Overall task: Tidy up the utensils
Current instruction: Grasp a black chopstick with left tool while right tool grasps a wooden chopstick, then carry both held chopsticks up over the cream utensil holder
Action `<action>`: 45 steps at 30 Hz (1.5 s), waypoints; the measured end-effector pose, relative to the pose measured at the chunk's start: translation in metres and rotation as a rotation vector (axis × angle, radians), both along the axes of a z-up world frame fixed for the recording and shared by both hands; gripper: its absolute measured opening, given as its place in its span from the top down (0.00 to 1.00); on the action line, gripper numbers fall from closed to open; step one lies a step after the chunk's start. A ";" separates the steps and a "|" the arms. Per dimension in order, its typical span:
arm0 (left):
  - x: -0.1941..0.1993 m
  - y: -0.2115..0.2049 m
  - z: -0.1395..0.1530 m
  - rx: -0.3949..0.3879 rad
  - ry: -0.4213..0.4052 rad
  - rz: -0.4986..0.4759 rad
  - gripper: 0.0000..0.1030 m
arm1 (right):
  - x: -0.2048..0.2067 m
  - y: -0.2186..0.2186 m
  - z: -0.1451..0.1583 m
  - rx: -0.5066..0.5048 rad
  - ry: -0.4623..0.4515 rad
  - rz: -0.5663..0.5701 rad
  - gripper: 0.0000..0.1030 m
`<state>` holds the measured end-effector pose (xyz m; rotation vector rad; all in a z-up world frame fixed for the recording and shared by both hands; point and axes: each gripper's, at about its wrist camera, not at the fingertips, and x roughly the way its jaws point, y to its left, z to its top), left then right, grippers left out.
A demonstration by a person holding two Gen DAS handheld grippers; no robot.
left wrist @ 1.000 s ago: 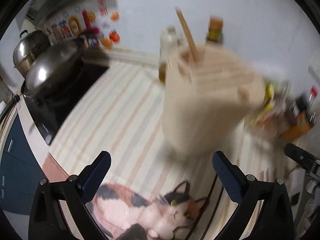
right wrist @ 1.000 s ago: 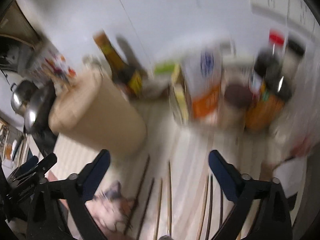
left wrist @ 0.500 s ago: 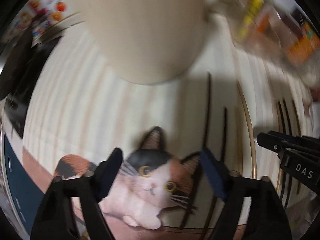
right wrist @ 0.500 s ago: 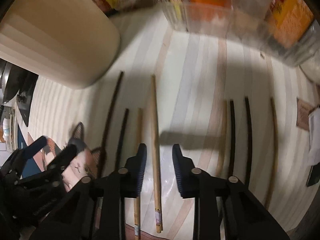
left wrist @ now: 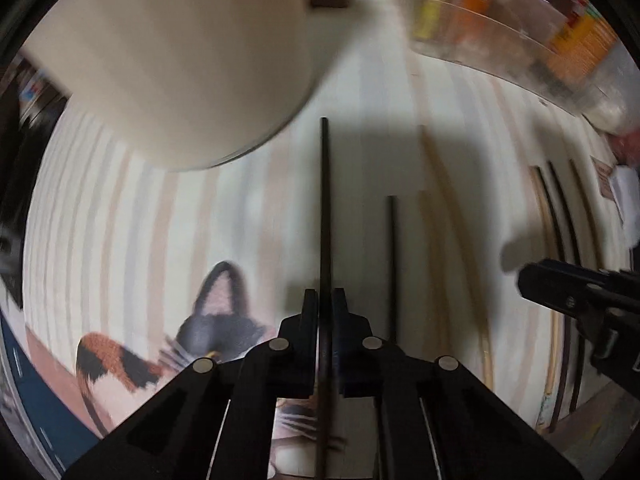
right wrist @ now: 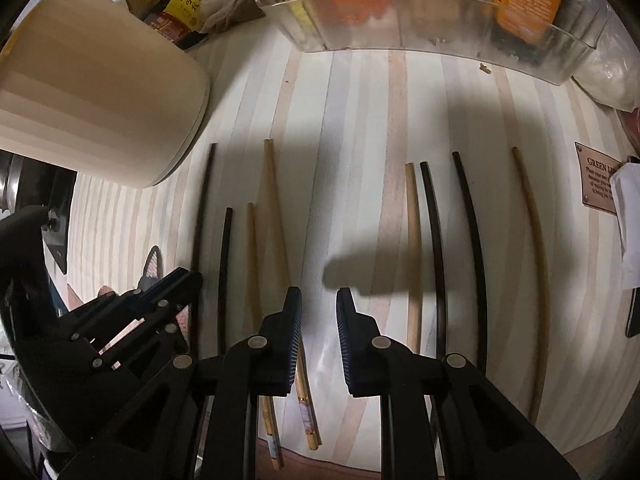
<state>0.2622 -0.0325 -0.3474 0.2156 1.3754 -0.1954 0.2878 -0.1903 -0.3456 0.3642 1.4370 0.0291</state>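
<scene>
Both grippers have dropped toward the striped mat (right wrist: pixel 352 128). Left gripper (left wrist: pixel 324 300) has just closed on the long dark chopstick (left wrist: pixel 325 208) near the mat's left edge. Right gripper (right wrist: pixel 318 300) stands narrow, nothing between its jaws, beside the light chopstick (right wrist: pixel 276 216). Pickup step; next, likely lift toward the beige holder (left wrist: pixel 180 60).

Dim, shadowed striped countertop (right wrist: pixel 400 92)

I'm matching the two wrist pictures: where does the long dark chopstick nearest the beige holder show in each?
Left wrist: the long dark chopstick runs up the middle, between the left gripper pads.
Right wrist: leftmost stick, beside the left gripper.
Shared landmark: the beige cylindrical holder.
</scene>
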 end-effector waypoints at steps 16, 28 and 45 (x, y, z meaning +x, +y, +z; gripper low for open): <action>-0.049 0.091 -0.004 -0.063 0.077 0.275 0.96 | 0.012 0.053 -0.016 -0.173 0.073 0.202 0.93; -0.023 0.075 -0.001 -0.037 0.074 0.228 0.96 | -0.002 0.035 -0.012 -0.205 0.124 0.235 0.93; 0.010 0.052 -0.001 0.016 0.053 0.135 0.96 | 0.026 0.046 -0.026 -0.240 0.211 0.281 0.93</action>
